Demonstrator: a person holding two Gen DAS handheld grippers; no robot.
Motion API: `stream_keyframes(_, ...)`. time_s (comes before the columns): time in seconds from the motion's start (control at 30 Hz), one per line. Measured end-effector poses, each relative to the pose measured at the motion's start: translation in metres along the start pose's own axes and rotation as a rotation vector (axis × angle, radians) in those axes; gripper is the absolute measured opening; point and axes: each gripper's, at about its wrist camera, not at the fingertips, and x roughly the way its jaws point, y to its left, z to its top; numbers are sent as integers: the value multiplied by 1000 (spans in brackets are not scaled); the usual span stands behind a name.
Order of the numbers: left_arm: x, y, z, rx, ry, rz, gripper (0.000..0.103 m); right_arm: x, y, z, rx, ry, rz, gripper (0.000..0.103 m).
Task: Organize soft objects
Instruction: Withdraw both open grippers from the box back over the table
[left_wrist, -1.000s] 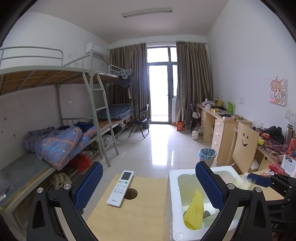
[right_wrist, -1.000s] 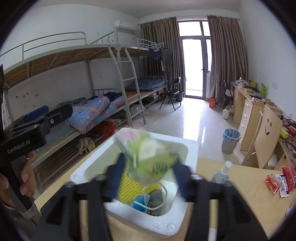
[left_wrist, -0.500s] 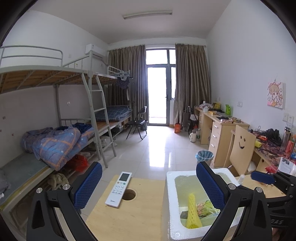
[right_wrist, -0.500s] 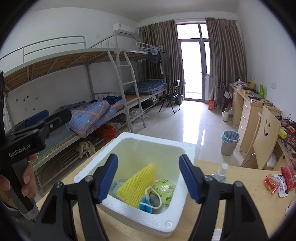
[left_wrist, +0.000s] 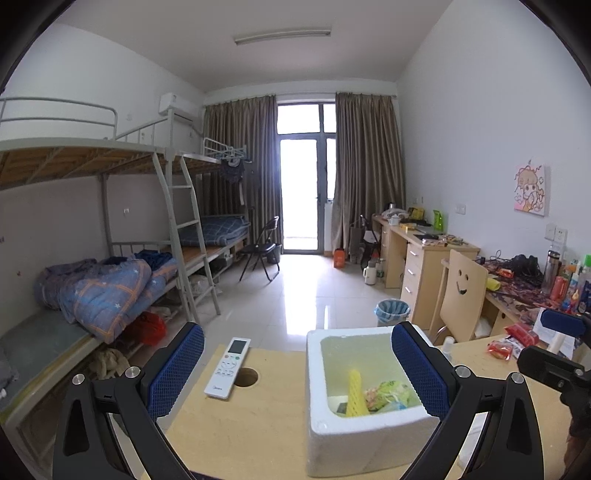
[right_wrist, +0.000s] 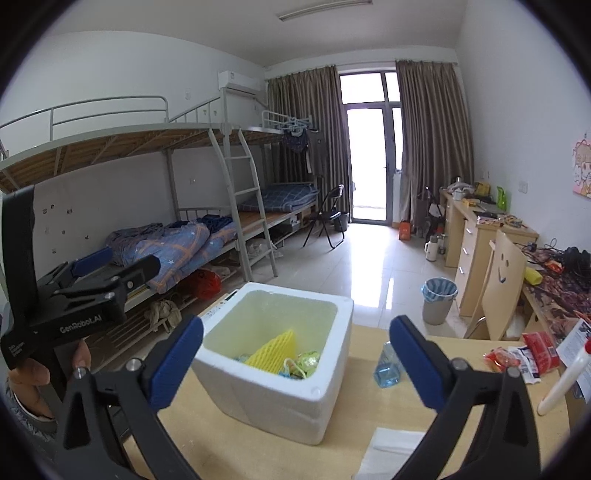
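1. Foam box (right_wrist: 280, 350), white, open-topped, stands on the desk (right_wrist: 229, 439); in the left wrist view it is right of centre (left_wrist: 364, 439).
2. Yellow mesh sleeve (right_wrist: 275, 347) leans inside the box, tip upward; also seen in the left wrist view (left_wrist: 356, 393).
3. Green packet (right_wrist: 308, 360) lies in the box just beside the sleeve, on its right; in the left wrist view (left_wrist: 388, 393) it shows as crumpled green and pink wrapping.
4. Right gripper (right_wrist: 295, 363): jaws opening, spread wide, nothing between the pads; the box appears in the gap but lies beyond the fingertips, untouched.
5. Left gripper (left_wrist: 297, 369): jaws released, wide apart, holding nothing; seen from the right wrist view (right_wrist: 110, 266) at far left, held by a hand (right_wrist: 29, 373).
6. Remote (left_wrist: 227, 368), white, lies on the desk left of the box, just beside a round hole (left_wrist: 245, 376) in the desk top.
7. Blue bottle (right_wrist: 388, 365) stands right of the box, near it.
8. Red snack packets (right_wrist: 524, 356) lie on the desk farther right, well apart from the box.
9. Bunk bed (right_wrist: 166, 236) along the left wall; bin (right_wrist: 439, 301) on the floor behind the desk.
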Motion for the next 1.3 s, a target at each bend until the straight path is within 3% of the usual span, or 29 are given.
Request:
stream_keyframes(0.47,-50,-17,-13,2,-29,-72,102,-53,-8,-16,28,-72,-23,102)
stream_keyframes(0.67,-75,-28,-35,-9,-76,-169,102,-68,-9,-36,-2,-95,-64,102)
stream_keyframes(1.0,-99,-48,-78,37,-141,-254,102,-82,-16,-74,20,-151,-89,102)
stream_keyframes(1.3,-109,-45,-114,21,-169,-221,102,-87,-14,-110,13,-136,-125,103)
